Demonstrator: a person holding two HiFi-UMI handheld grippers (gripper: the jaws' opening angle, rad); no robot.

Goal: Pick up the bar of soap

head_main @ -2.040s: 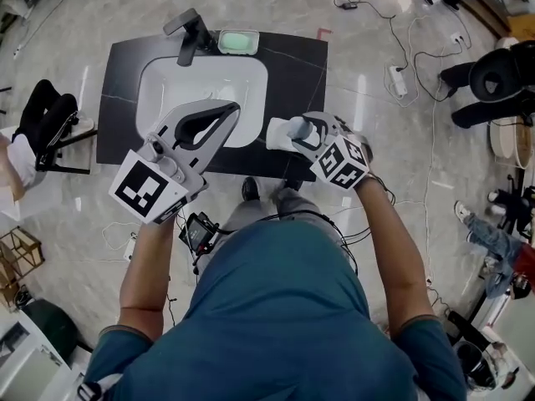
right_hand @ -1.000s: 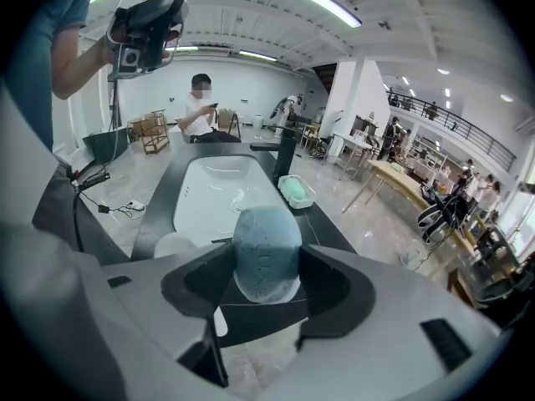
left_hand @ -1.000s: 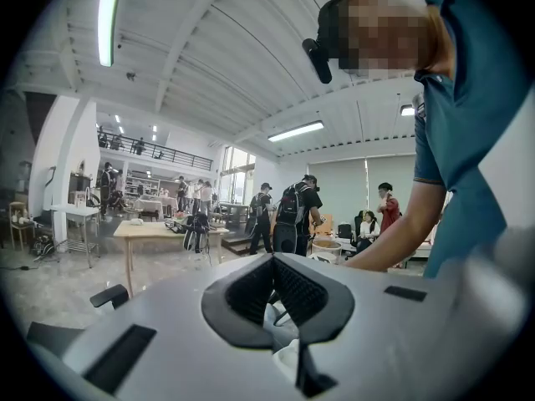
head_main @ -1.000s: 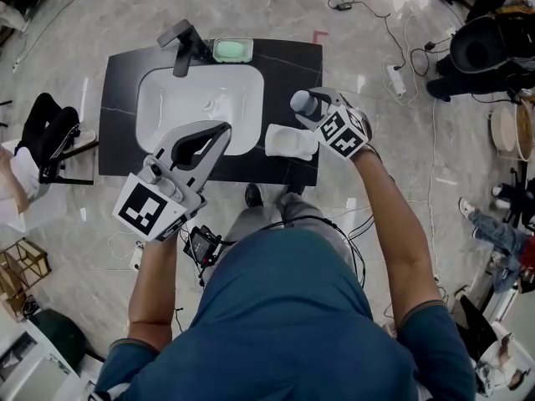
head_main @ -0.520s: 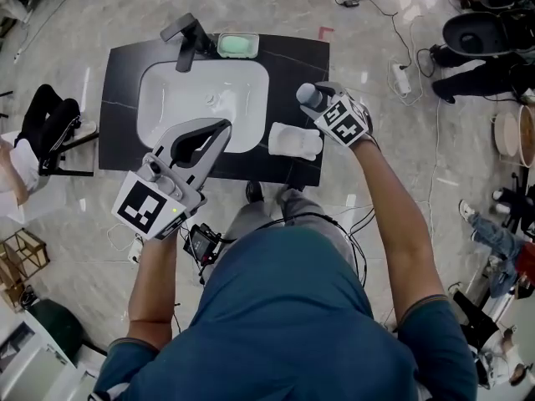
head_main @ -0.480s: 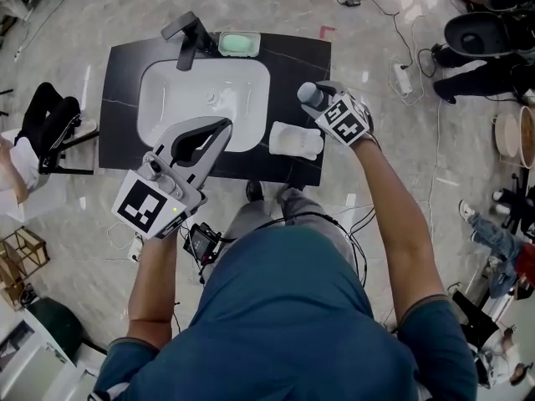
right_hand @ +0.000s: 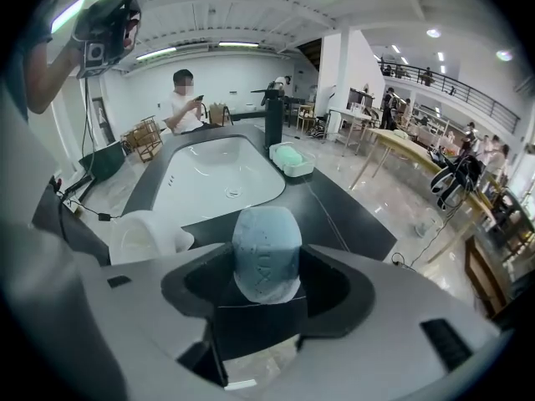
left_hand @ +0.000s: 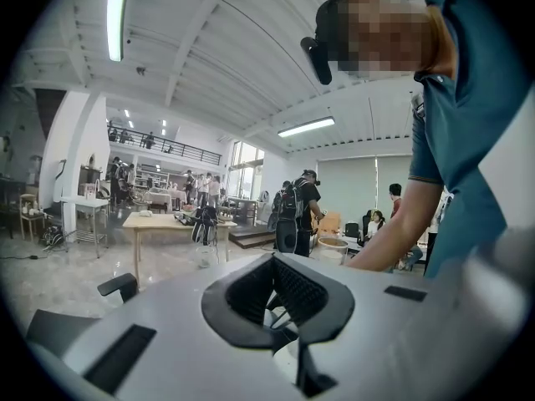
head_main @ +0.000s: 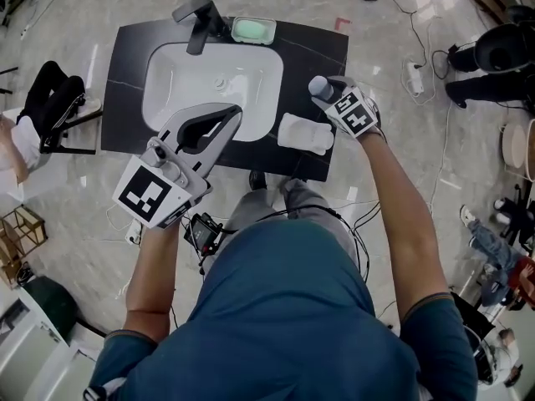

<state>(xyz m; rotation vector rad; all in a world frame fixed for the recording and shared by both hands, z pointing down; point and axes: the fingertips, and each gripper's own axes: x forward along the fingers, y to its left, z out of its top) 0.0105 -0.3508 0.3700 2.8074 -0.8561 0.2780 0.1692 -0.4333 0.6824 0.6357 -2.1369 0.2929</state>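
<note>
"Black counter point(head_main: 322, 44) with a white sink point(head_main: 167, 65). Where's the bar of soap point(right_hand: 266, 249)?"

"At 3 o'clock from the sink, up off the counter. The right gripper point(right_hand: 267, 284) pinches its sides. The left gripper point(head_main: 236, 109) is closed with nothing in it."

"Slippery?"

"Probably hard, light and slick. Squeeze the middle of its flat sides."

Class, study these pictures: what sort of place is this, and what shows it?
Probably an open lab or workshop hall, not a bathroom: the black counter with its white basin stands alone on polished floor, cables trail nearby, and worktables with people fill the background.
</note>
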